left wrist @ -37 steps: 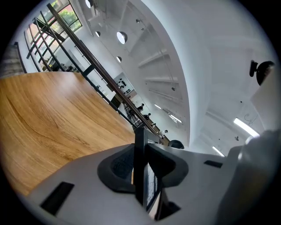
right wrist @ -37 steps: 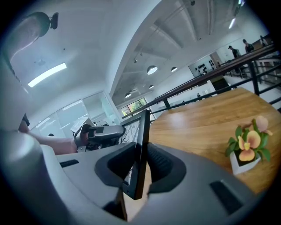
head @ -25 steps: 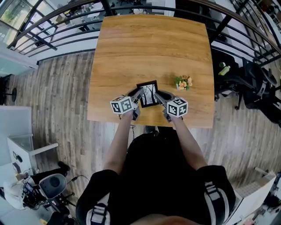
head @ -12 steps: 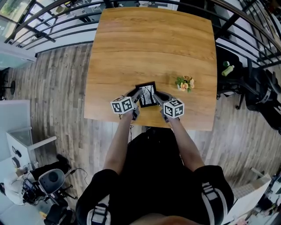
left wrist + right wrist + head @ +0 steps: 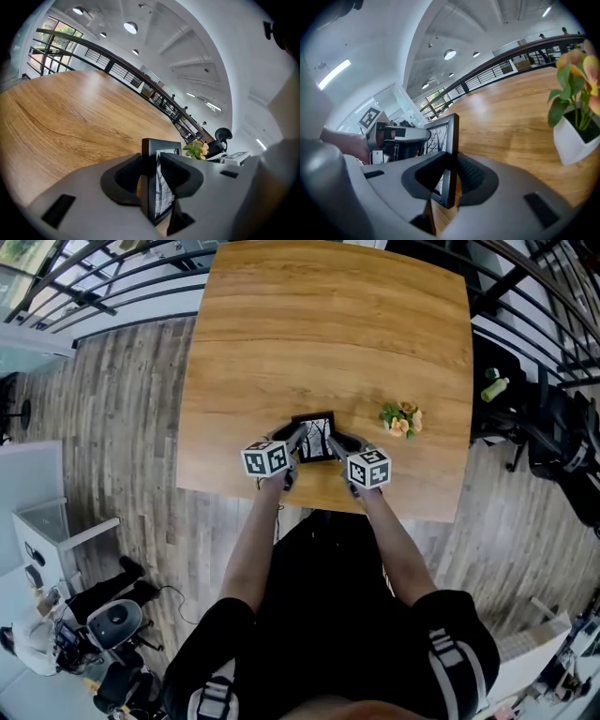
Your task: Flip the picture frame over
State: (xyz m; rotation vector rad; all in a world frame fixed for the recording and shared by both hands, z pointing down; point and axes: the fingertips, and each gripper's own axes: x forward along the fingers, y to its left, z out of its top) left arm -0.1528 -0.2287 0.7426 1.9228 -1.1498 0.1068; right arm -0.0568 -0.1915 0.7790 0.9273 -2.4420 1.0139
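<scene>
A black picture frame (image 5: 316,438) with a tree print facing up hangs low over the wooden table (image 5: 328,334), near its front edge, between my two grippers. My left gripper (image 5: 298,439) has the frame's left side (image 5: 151,173) between its jaws. These jaws have just been opening, and the ribbed pad stands slightly off the glass. My right gripper (image 5: 335,441) is shut on the frame's right side (image 5: 450,140). Whether the frame touches the table is hidden.
A small white pot of orange and yellow flowers (image 5: 401,419) stands on the table right of the frame, close to the right gripper (image 5: 576,126). Black railings (image 5: 112,287) run behind the table. A black chair (image 5: 553,437) stands at the right.
Both grippers have sunk toward the tabletop with the frame between them. The left gripper's jaws stand wider than before.
</scene>
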